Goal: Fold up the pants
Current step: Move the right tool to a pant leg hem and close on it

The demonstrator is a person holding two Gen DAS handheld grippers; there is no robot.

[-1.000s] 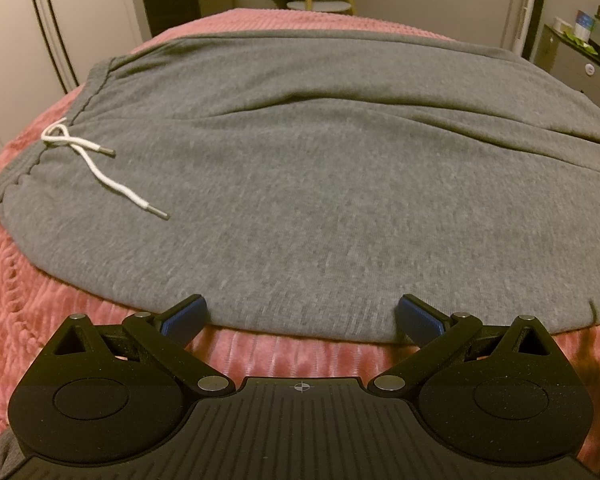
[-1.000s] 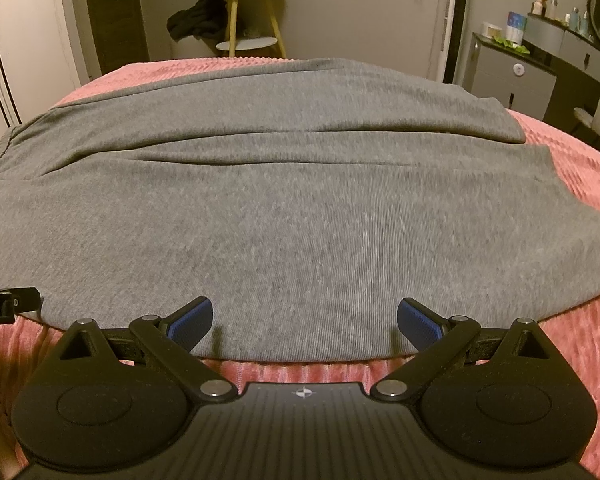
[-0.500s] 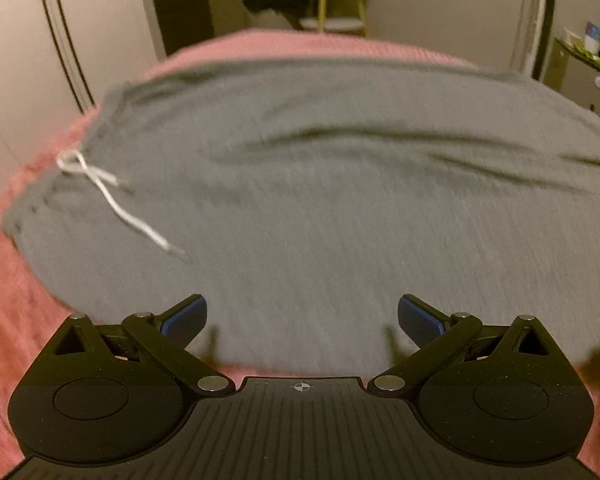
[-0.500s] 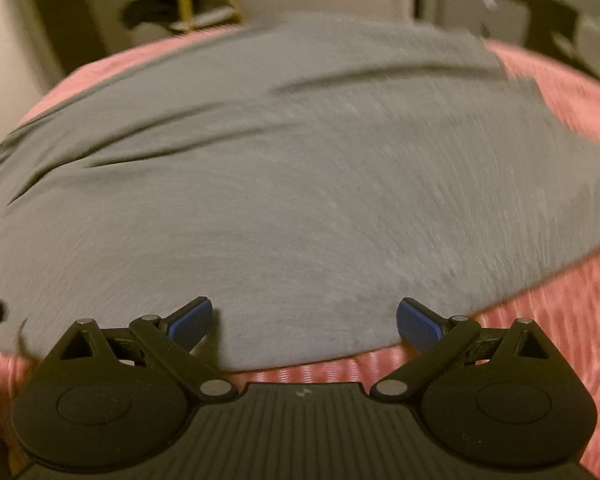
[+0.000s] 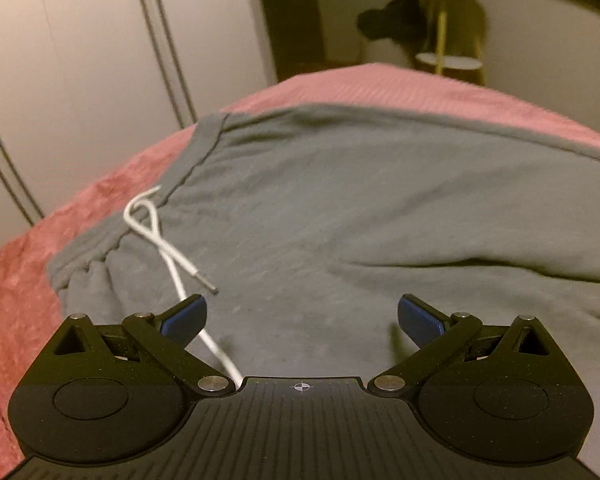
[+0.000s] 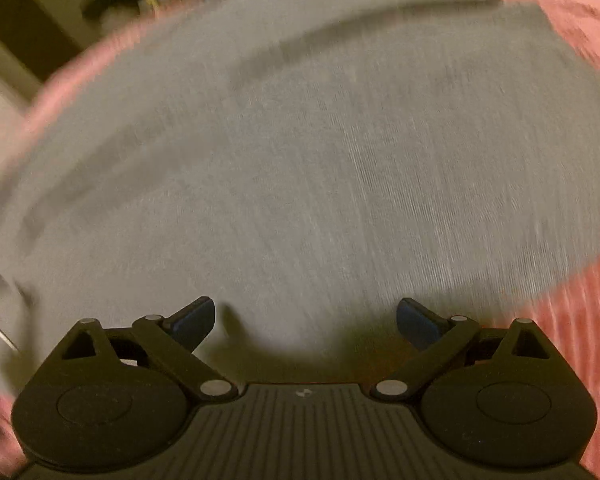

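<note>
Now I am holding my left gripper (image 5: 302, 314) and right gripper (image 6: 306, 316) wide apart over the pants (image 5: 360, 208); right view blurs, so probably I am nearing the hem; the drawstring (image 5: 172, 264) should stay outside.

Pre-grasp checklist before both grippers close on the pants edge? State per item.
1. Left gripper open: ok, jaws wide apart.
2. Right gripper open: ok.
3. Pants flat on the bedspread: ok, shallow wrinkles only.
4. Drawstring clear of the left jaws: not ok, one cord runs beside the left finger, under the gripper body.
5. Near pants edge between the left fingers: cannot tell, hidden under the gripper.
6. Right view sharp enough to aim: not ok, motion blur; the near pants edge lies just ahead of the fingers.
</note>
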